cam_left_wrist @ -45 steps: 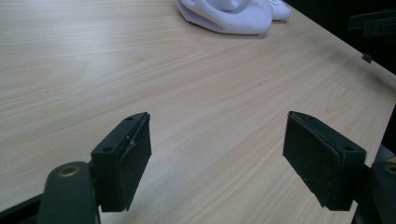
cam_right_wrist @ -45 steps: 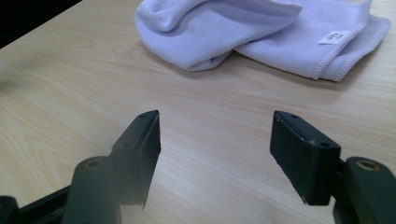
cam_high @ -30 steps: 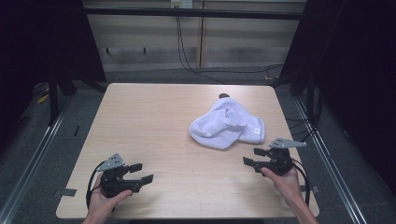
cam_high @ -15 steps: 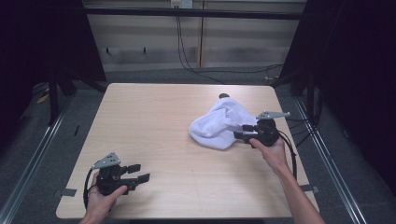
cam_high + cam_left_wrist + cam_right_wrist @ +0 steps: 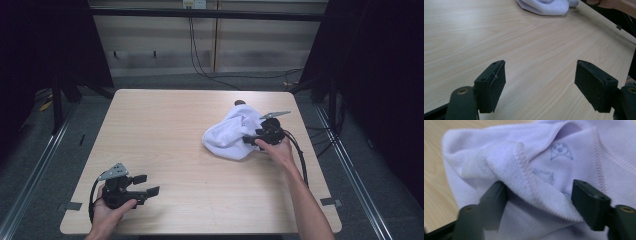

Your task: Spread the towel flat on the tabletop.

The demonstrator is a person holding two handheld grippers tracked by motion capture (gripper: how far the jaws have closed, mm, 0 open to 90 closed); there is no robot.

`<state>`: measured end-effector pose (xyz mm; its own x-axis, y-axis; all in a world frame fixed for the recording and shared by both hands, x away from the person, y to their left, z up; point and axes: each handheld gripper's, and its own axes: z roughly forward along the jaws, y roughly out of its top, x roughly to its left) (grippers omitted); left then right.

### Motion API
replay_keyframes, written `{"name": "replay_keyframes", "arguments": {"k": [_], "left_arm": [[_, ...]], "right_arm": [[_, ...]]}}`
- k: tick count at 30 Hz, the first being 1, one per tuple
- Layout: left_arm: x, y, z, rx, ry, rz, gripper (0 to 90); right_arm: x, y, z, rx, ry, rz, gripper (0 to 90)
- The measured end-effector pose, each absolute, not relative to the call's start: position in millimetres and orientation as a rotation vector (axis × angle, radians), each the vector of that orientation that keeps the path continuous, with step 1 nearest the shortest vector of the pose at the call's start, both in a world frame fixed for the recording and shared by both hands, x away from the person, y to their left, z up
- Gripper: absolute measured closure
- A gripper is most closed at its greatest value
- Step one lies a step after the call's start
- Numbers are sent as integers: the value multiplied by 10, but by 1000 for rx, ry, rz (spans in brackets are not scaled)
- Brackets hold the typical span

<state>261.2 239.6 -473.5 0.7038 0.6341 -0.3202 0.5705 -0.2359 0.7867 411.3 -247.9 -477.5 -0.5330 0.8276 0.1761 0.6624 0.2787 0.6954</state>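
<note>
A crumpled white cloth [image 5: 231,134] lies on the right half of the wooden table [image 5: 170,130], toward the far edge. The right gripper [image 5: 250,140] sits at the cloth's right side with its jaws spread wide — a stitched fold of the fabric lies between them in the right gripper view, not yet pinched. The left gripper [image 5: 146,184] rests near the table's front left corner, well apart from the cloth — its jaws gape over bare wood.

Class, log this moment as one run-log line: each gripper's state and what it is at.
left gripper: open, over bare table | right gripper: open, jaws astride hem fold of white cloth | cloth: crumpled
</note>
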Motion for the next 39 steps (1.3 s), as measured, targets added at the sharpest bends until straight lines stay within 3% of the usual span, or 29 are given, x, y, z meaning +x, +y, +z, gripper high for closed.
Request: {"name": "replay_keyframes", "arguments": {"k": [5,9,17,20,21,32,36,38,39], "left_arm": [[2606,2436,-4732,1886,954,78,246],[2622,2452,-4731,1871,968,79,247],[2649,2399,-4726,1880,963,85,254],[2647,2397,-4719,1884,924,61,298],[2641,2394,-4709,1881,913,59,356],[2679,2344,-4597,1862,859,75,452],[2735,2229,-4583,1881,816,45,578],[2756,2187,-4573,1893,800,51,623],[2791,2127,-4563,1899,790,40,623]], "right_arm": [[4099,-2434,-4955,1403,2322,1180,655],[4007,-2355,-4981,1389,2317,1198,741],[3639,-2028,-5062,1287,2373,1332,761],[3569,-1907,-5033,1235,2420,1304,762],[3464,-1808,-5041,1198,2459,1334,762],[2920,-1470,-4972,975,2660,1337,753],[2669,-1484,-4917,931,2711,1309,715],[2615,-1510,-4899,928,2715,1304,667],[2569,-1542,-4873,941,2706,1293,594]]}}
